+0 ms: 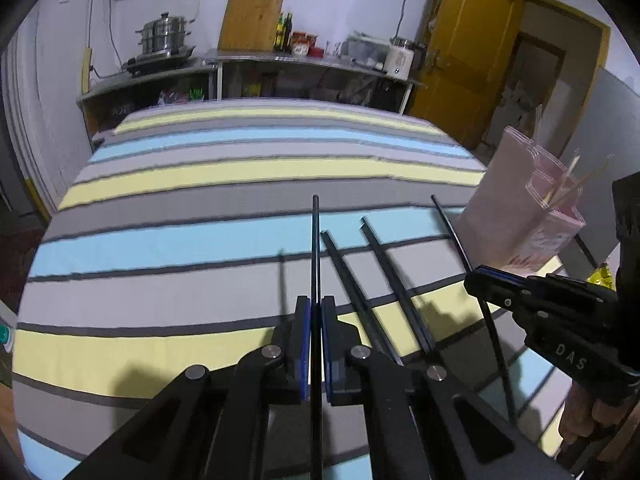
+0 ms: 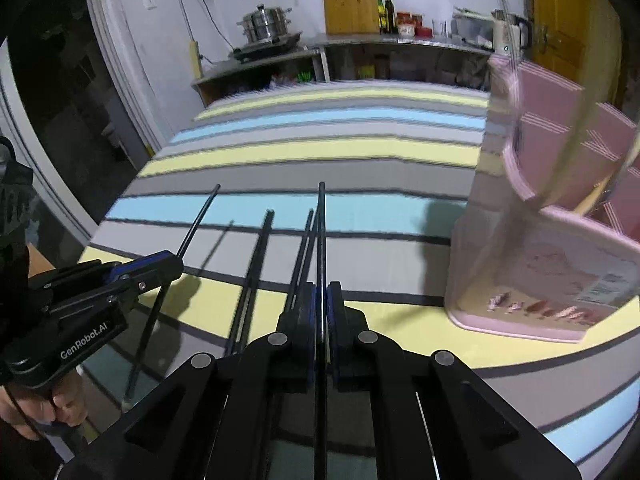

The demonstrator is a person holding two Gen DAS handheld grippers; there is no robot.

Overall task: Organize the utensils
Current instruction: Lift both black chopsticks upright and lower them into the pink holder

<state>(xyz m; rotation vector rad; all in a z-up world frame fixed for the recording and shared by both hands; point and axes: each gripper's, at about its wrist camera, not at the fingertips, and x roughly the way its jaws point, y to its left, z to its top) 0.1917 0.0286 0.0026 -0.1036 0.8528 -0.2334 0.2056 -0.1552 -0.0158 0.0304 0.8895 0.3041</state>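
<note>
My left gripper [image 1: 316,308] is shut on a black chopstick [image 1: 316,240] that points forward above the striped cloth. My right gripper [image 2: 321,292] is shut on another black chopstick [image 2: 321,224], also raised and pointing forward. Each gripper shows in the other's view: the right one [image 1: 474,278] at the right, the left one [image 2: 174,266] at the left. Two more black chopsticks [image 1: 376,276] lie on the cloth between them, also seen in the right wrist view [image 2: 256,264]. A pink utensil holder [image 2: 552,224] with wooden sticks in it stands to the right, also in the left wrist view [image 1: 520,200].
The table is covered by a striped cloth [image 1: 240,184] in grey, blue and yellow. Beyond it stand shelves with a steel pot [image 1: 166,34], a wooden board [image 1: 252,18], bottles and a kettle. A yellow door [image 1: 468,52] is at the back right.
</note>
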